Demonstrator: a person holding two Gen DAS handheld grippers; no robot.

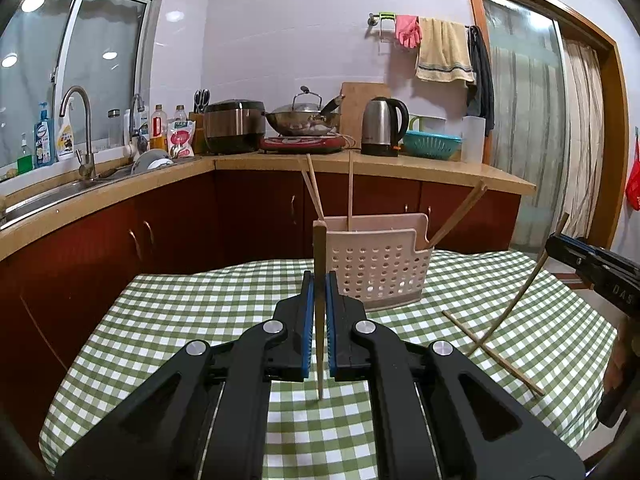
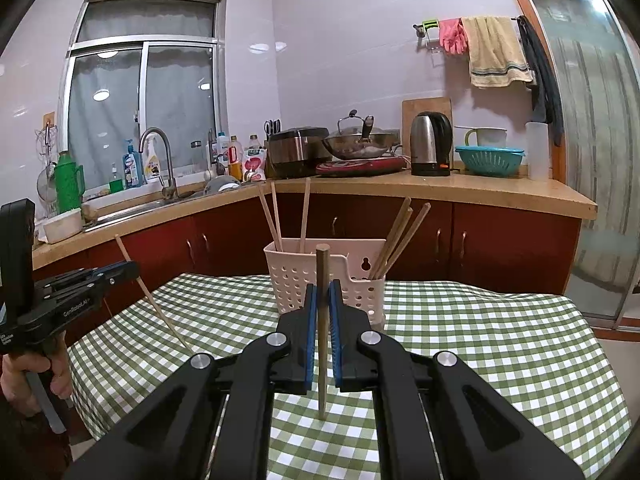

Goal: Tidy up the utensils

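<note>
Black fingers with blue pads fill the bottom of both wrist views. Left gripper (image 1: 319, 292) is pinching one chopstick (image 1: 319, 280) between its pads – stick stands about upright, top end level with the basket rim in the view, bottom tip just above or on the checked tablecloth (image 1: 180, 320), cannot tell which. Right gripper (image 2: 323, 300) is likewise closed on a second chopstick (image 2: 322, 280), also near vertical, round top end showing in front of the basket, lower tip close to the cloth.

From the left wrist view the right gripper shows at the right edge with its chopstick slanting down toward the table, its lower end crossing over a loose chopstick (image 1: 504, 356) that lies flat on the cloth. From the right wrist view the left gripper sits at the left edge, a hand (image 2: 40, 368) around its handle, its chopstick slanting.

Pink basket (image 1: 380, 264) with round holes stands on the cloth beyond both grippers, toward the far table edge. It already holds chopsticks – three standing on its left side (image 2: 276, 220) and three leaning out at its right side (image 2: 400, 236), the two groups well apart.

Behind the table: counter (image 1: 400, 168) with red cabinets, kettle (image 1: 382, 126), wok (image 1: 304, 118), rice cooker (image 1: 234, 124), teal colander (image 1: 432, 144), sink with tap (image 1: 78, 128) on the left.
</note>
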